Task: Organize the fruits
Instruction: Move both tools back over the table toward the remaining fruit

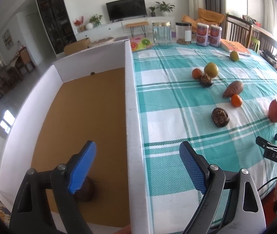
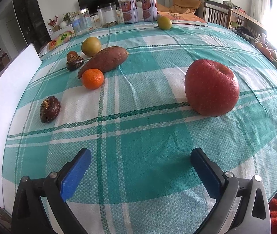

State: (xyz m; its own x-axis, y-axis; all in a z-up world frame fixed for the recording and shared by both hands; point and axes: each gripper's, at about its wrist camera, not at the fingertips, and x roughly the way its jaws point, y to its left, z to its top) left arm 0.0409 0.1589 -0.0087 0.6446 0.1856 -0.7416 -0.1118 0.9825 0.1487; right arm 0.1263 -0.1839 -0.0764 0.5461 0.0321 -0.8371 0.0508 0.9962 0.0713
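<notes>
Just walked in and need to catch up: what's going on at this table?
A person is sorting fruit into a white box with two handheld grippers. The left gripper hangs open over the box wall; one dark brown piece lies inside. The right gripper, open and empty, faces the red apple on the checked cloth.

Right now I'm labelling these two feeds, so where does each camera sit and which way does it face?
Left wrist: on the left gripper, angled down over the box wall; open fingers, right gripper at the edge.
Right wrist: on the right gripper, angled down at the tablecloth; open fingers.
Shared: apple, sweet potato.
</notes>
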